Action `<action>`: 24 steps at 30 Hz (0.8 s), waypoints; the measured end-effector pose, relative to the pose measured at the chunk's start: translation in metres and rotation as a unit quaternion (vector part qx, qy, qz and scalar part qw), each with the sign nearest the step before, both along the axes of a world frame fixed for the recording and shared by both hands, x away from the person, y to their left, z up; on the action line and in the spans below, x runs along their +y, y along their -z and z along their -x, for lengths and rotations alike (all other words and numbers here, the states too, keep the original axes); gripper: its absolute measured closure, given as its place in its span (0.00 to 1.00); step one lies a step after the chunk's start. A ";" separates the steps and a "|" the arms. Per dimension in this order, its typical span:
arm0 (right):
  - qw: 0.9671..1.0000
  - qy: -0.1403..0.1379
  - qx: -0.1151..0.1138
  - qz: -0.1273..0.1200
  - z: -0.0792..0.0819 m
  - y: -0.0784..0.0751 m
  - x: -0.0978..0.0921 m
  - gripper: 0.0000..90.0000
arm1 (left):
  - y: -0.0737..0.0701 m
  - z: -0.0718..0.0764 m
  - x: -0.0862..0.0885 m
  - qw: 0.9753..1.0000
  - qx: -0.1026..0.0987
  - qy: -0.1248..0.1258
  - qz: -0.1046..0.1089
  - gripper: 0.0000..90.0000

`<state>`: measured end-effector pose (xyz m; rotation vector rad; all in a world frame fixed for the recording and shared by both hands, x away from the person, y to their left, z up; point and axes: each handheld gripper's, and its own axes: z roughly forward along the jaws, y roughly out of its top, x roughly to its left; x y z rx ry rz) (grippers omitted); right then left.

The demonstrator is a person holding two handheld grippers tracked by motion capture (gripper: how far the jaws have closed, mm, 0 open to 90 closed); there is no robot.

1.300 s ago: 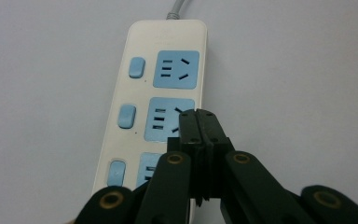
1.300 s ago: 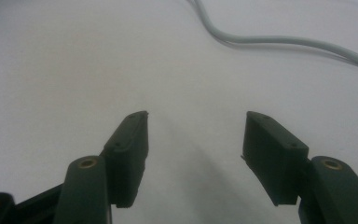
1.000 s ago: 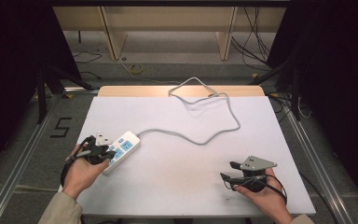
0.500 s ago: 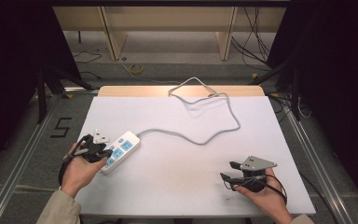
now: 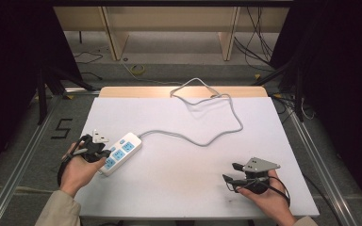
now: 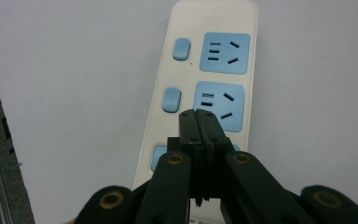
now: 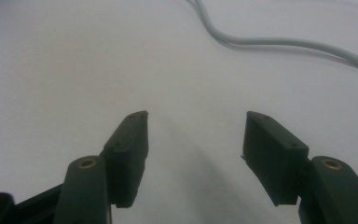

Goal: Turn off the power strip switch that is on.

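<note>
A white power strip [image 5: 122,151] with blue sockets lies at the table's left, and its grey cable [image 5: 207,136] snakes off to the far edge. My left gripper [image 5: 105,154] is shut, its tips over the near end of the strip. In the left gripper view the two jaws meet [image 6: 199,122] with nothing between them, just above the strip [image 6: 214,70], close to its middle socket and the blue switch nearest me. My right gripper [image 5: 230,173] rests at the front right, open and empty, apart from the strip. Its jaws stand wide [image 7: 196,140] over bare white surface, with the cable [image 7: 270,42] ahead.
The white table top [image 5: 179,188] has a wooden strip [image 5: 136,92] along its far edge, where the cable loops. Metal rails [image 5: 23,160] run along both sides on the floor. A "5" mark [image 5: 62,128] sits on the floor at the left.
</note>
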<state>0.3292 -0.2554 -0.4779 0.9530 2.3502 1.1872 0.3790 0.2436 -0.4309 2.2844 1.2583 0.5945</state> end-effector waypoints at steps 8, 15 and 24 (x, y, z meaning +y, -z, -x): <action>1.000 0.001 0.000 -0.001 0.000 0.000 0.000 0.46 | 0.000 -0.003 0.004 1.000 0.001 -0.011 -0.005 1.00; 1.000 0.001 0.000 -0.001 0.000 0.000 0.000 0.46 | 0.002 -0.006 0.008 1.000 0.005 -0.017 -0.011 1.00; 1.000 0.000 -0.001 0.000 0.000 0.000 0.000 0.46 | 0.004 -0.009 0.013 0.999 0.007 -0.026 -0.017 1.00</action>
